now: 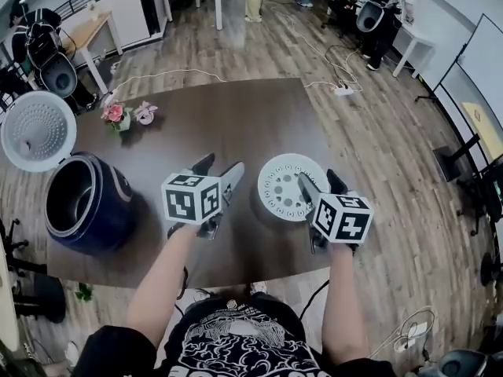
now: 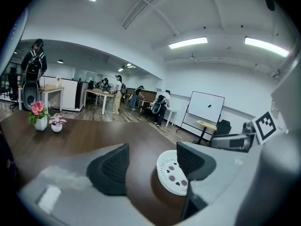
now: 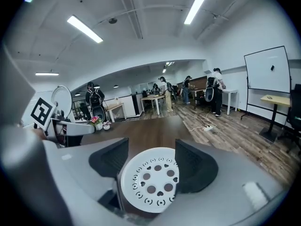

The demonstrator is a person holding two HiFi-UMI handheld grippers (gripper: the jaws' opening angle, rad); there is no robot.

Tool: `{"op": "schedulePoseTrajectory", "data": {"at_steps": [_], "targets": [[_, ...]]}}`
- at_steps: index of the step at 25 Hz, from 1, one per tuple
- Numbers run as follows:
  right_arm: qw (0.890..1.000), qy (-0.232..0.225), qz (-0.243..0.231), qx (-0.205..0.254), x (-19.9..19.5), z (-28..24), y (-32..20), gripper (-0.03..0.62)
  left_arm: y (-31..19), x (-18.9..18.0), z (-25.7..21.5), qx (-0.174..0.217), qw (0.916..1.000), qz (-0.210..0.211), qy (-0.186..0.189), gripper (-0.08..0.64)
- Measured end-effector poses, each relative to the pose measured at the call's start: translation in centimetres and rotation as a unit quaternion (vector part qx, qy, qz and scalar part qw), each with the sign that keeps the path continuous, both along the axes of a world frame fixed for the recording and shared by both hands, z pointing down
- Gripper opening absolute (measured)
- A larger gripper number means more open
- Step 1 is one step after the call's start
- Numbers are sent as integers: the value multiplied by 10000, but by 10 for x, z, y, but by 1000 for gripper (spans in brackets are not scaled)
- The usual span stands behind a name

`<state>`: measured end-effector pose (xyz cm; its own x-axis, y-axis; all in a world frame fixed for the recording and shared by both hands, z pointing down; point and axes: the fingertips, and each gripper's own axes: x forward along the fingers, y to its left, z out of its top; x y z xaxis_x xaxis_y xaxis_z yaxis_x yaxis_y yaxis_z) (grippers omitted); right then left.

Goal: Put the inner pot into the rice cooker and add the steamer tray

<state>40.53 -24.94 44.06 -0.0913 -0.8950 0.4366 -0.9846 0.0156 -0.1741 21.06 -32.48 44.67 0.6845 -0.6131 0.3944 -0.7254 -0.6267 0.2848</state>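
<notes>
White perforated steamer tray (image 1: 284,185) is laid flat on the counter (image 1: 236,116), well apart from the open rice cooker (image 1: 85,203). Left hand-held gripper (image 1: 222,166) and right hand-held gripper (image 1: 319,177) are held open and empty, flanking it, presumably for a two-sided lift.

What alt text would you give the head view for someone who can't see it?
Seen from above, a person holds a left gripper and a right gripper, both open, over a dark table, the right one next to a white steamer tray. A dark blue rice cooker stands open at the left.
</notes>
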Motion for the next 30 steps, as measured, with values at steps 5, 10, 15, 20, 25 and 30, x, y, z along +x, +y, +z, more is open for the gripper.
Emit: {"op": "schedulePoseTrajectory", "data": {"at_steps": [5,10,15,20,25,30], "targets": [[9991,-361,73,-216,35,30,7,316,7,45,27,-263,9990,358,61,314],[9953,-775,-164,-555,55,62,8,316,12,72,64,-782,9960,428,10,314],[9909,-921,-329,-921,71,94,4,316,12,75,96,-1332,9909,173,9,314],[9853,-1045,-416,-1285,83,120,-2,316,12,79,115,-1939,9808,-90,208,314],[9801,-1220,-405,-1515,89,140,-9,294,12,85,135,-2383,9703,-245,340,314],[9763,-1377,-263,-1647,92,155,-10,238,9,90,145,-2462,9683,-336,270,284]]}}
